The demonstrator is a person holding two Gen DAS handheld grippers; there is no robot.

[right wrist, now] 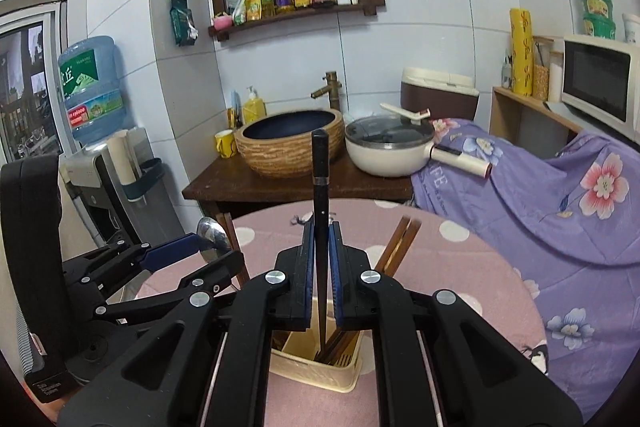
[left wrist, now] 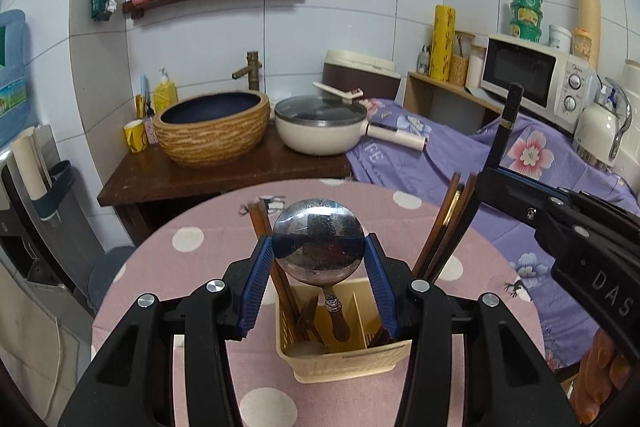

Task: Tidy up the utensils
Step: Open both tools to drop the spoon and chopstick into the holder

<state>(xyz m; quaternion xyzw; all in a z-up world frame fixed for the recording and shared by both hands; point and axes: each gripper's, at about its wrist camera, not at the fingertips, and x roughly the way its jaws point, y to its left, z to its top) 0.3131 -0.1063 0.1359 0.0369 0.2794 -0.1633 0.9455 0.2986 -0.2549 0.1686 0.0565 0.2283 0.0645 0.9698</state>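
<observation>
Left gripper (left wrist: 319, 259) is seen in its own view clamped on the rim of a shiny steel ladle (left wrist: 319, 245), bowl up and wooden handle dropping straight down into the left compartment of a cream slotted plastic caddy (left wrist: 344, 359), where brown wooden chopsticks (left wrist: 444, 227) are fanned out of the right compartment. From the right wrist, the right gripper (right wrist: 320, 263) is seen clenched on a slim black chopstick (right wrist: 320, 179), held upright with its tip down in that caddy's right compartment, so a lowering along that long axis is what seems called for.
</observation>
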